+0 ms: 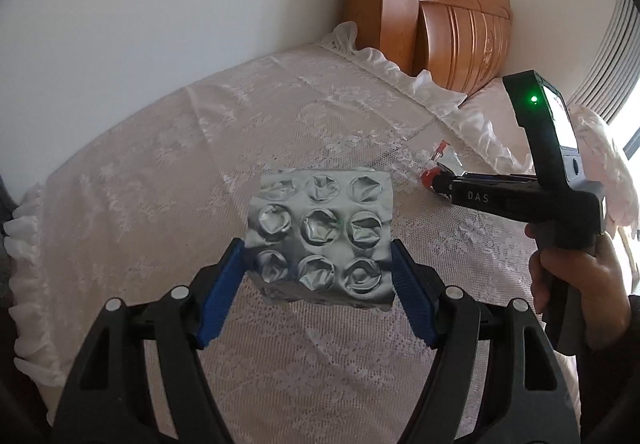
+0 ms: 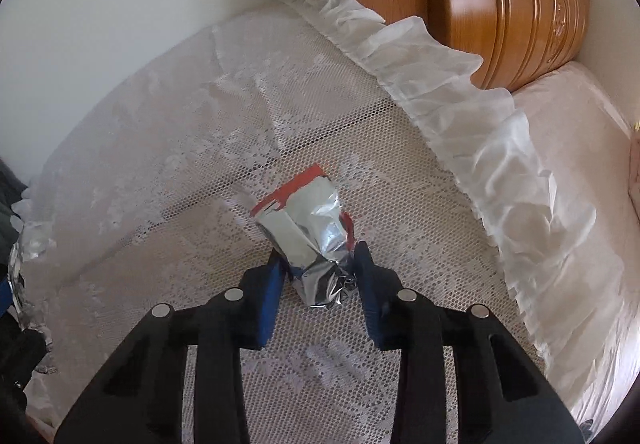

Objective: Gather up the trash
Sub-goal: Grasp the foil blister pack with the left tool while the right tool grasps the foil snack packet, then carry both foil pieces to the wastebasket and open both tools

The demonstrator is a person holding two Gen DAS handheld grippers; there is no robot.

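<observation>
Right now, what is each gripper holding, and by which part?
The left gripper clamps the empty foil blister pack by its two side edges. The right gripper pinches the crumpled silver-and-red foil wrapper at its near, crumpled end, over the lace cover.

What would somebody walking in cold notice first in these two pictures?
First, the silver blister pack with its pushed-out pockets, clamped between the left gripper's blue pads above the lace bedspread. Next, the crumpled foil wrapper with a red edge, pinched in the right gripper low over the same bedspread. Behind both, the carved wooden headboard stands against the white wall.
</observation>
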